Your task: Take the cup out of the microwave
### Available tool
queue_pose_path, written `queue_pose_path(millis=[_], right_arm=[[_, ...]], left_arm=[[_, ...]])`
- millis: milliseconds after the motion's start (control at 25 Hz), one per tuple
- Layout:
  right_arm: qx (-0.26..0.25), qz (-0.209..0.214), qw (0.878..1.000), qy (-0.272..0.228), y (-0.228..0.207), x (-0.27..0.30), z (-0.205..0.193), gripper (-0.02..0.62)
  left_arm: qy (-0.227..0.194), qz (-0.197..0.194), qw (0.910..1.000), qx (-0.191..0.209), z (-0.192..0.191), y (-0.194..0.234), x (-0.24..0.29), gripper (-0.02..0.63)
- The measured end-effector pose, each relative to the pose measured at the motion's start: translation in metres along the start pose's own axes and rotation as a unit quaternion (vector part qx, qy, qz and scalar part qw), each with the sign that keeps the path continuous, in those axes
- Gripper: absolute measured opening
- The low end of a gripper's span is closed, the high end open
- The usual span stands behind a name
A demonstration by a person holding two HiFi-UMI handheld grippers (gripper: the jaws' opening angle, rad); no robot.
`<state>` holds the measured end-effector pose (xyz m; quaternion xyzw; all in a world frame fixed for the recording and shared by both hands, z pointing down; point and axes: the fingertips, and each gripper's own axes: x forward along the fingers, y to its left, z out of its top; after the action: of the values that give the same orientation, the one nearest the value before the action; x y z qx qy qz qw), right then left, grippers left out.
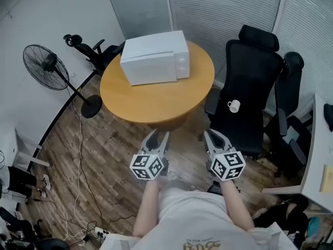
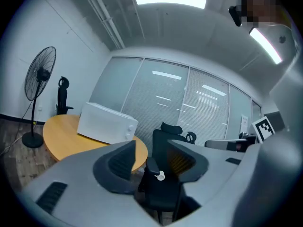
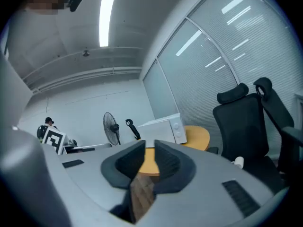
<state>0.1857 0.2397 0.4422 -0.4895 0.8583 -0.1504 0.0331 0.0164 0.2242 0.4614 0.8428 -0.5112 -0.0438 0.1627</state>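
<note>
Head view: microwave on desk shut, inside hidden; cup on chair. Left tongs slightly apart, empty; right tongs closed, empty.

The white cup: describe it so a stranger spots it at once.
Find the round wooden table bearing the white microwave. On the black office chair just right of it sits the cup, the only white thing on it.

Head view: I look steeply down from standing height, well back from the round table. Both gripper views face level, lower down; all three share the microwave and black chair.
</note>
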Motion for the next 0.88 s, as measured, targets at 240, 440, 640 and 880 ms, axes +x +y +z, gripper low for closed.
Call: queue_pose_path(millis=[240, 440, 640, 880], right_arm=[[-0.007, 0.001, 1.0, 0.018, 0.005, -0.003, -0.004, 0.221], [0.007, -0.011, 1.0, 0.022, -0.003, 0.001, -0.011, 0.221], [0.012, -0.019, 0.999, 0.027, -0.018, 0.014, -0.01, 0.213], [0.026, -0.024, 0.999, 0.039, -0.049, 0.059, -0.013, 0.213]], left_arm=[[0.0, 0.0, 0.9999, 0.014, 0.006, -0.006, -0.004, 0.285], [-0.002, 0.006, 0.9999, 0.012, 0.005, 0.004, -0.004, 0.285], [0.001, 0.013, 0.9999, 0.005, 0.008, 0.018, 0.012, 0.284], [0.023, 0.012, 0.9994, 0.022, 0.005, 0.039, 0.059, 0.282]])
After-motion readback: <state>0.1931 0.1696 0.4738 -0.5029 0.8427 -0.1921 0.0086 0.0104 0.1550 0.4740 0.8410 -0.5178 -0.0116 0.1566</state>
